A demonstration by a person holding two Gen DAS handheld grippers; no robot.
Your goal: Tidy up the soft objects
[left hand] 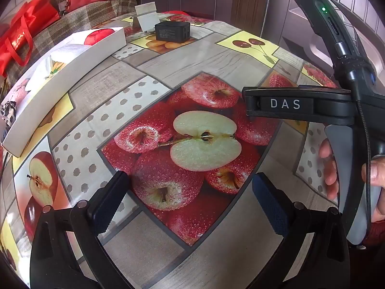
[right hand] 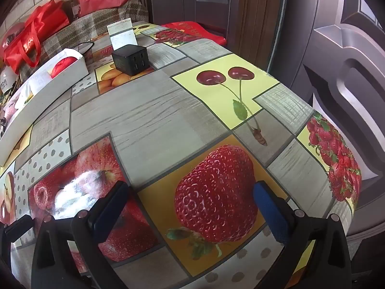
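A long white tray (left hand: pixel 60 77) lies at the left of the table; it also shows in the right wrist view (right hand: pixel 41 94). A red soft object (left hand: pixel 98 36) sits in its far end, also visible in the right wrist view (right hand: pixel 63 66). White soft items (left hand: pixel 69 50) lie beside it in the tray. My left gripper (left hand: pixel 190 192) is open and empty above the apple print. My right gripper (right hand: pixel 191 202) is open and empty above the strawberry print; its body shows side-on in the left wrist view (left hand: pixel 298 106), held by a hand.
A black charger block (left hand: pixel 172 31) and a white folded card (left hand: pixel 146 16) stand at the table's far side. The fruit-print tablecloth (right hand: pixel 168 110) covers the table. Red bags (right hand: pixel 36 38) and a checked cushion lie beyond the left edge. A door stands at the right.
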